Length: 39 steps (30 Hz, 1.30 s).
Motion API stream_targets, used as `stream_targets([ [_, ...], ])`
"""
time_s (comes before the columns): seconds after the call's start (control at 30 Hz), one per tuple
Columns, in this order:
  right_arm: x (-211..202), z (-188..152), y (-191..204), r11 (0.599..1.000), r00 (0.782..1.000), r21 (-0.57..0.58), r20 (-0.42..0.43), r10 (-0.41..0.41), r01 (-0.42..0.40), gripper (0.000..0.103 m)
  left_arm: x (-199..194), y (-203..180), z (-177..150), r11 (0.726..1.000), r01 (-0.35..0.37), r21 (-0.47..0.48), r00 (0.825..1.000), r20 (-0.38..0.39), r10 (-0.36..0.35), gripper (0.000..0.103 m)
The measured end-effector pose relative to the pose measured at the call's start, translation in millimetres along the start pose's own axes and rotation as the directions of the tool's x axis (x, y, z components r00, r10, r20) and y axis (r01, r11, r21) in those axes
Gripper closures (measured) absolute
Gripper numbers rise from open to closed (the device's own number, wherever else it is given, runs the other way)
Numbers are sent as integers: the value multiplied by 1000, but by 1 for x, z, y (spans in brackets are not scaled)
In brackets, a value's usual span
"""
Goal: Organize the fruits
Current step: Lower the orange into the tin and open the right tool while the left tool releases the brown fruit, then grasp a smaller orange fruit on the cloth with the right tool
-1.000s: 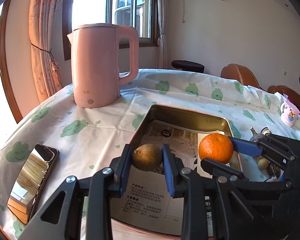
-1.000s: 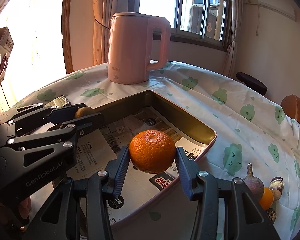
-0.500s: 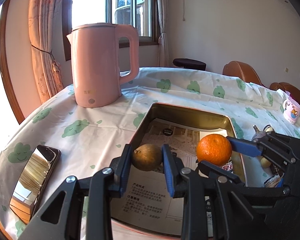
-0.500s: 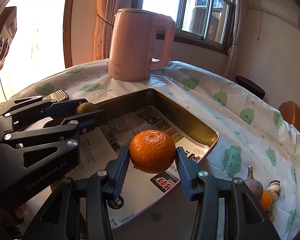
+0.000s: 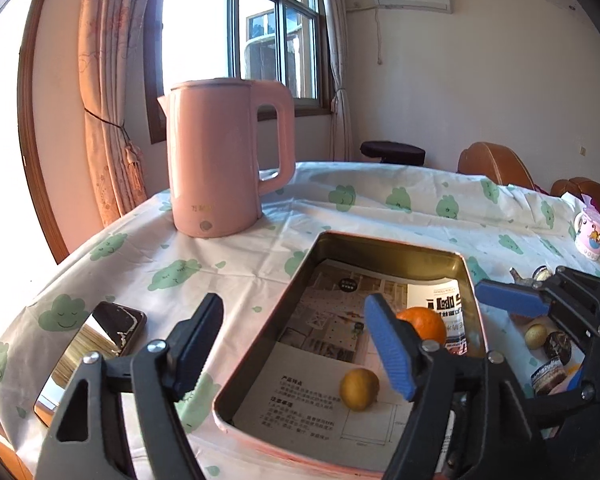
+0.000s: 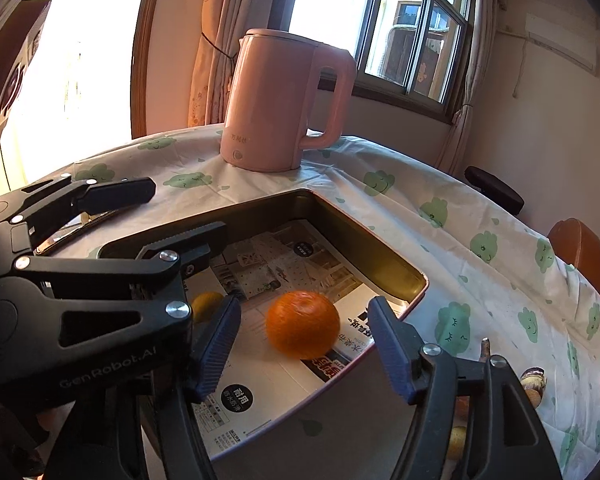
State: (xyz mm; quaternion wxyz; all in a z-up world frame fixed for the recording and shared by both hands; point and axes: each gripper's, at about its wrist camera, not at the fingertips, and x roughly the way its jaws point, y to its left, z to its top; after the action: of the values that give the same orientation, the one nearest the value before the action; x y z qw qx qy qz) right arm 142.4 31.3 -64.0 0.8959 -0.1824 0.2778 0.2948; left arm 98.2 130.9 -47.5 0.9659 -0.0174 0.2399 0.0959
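- Two fruits lie inside the rectangular brass-coloured metal tray [image 5: 384, 247]: one round orange tangerine [image 6: 302, 329], motion-blurred, and one small yellow-brown round fruit [image 5: 358, 389].
- The tangerine sits on the printed paper lining [image 6: 276, 276] toward the tray's right wall; the yellow-brown fruit lies nearer, left of it, apart from it.
- Left gripper [image 5: 300, 350]: jaws spread wide, holding nothing; one finger is over the tablecloth, the other over the tray.
- Right gripper [image 6: 302, 350]: jaws spread wide, holding nothing; the tangerine shows between the blue fingers, touching neither.
- Further small fruits [image 5: 537, 336] lie on the cloth right of the tray; count cannot be told.
- One tall pink electric kettle [image 5: 224, 158] stands beyond the tray's far left corner.
- One dark smartphone [image 5: 90, 354] lies near left on the white cloud-print tablecloth [image 5: 380, 204].
- One pink cartoon mug [image 5: 591, 236] stands at the far right.
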Motion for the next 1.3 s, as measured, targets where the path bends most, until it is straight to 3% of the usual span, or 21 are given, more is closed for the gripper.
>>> stream_targets([
  [0.1,-19,-12,-6,999,999,-15,10,-32,32,35,-18,3,-2,999,-29,-18,996,81,30,16],
  [0.2,-44,-31,-19,998,998,-14,16,-67,67,34,-31,0,-6,999,-36,-18,993,111,38,15],
  [0.43,-97,-85,-60,984,986,52,-10,-168,169,28,-58,-33,-12,999,38,16,990,138,-40,15],
  [0.6,-103,-107,-74,982,987,106,-42,-153,157,28,-62,-65,-15,992,107,66,988,104,-114,14],
  [0.87,-79,-116,-83,980,990,177,-118,-72,92,28,-56,-98,-23,980,158,122,985,45,-164,14],
  [0.93,-73,-118,-87,978,989,197,-144,-40,68,35,-55,-103,-24,976,173,131,983,32,-178,14],
  [0.97,-72,-118,-90,976,989,212,-149,-17,49,53,-54,-105,-25,974,180,136,982,26,-185,14],
  [1.0,-70,-119,-93,972,988,232,-152,10,26,60,-54,-108,-25,973,184,140,982,20,-189,14],
  [1.17,-80,-123,-99,964,993,264,-116,15,16,61,-50,-120,-26,963,227,148,974,-15,-227,15],
  [1.3,-92,-126,-110,956,989,260,-98,-113,135,61,-49,-138,-27,946,278,168,961,-53,-273,16],
])
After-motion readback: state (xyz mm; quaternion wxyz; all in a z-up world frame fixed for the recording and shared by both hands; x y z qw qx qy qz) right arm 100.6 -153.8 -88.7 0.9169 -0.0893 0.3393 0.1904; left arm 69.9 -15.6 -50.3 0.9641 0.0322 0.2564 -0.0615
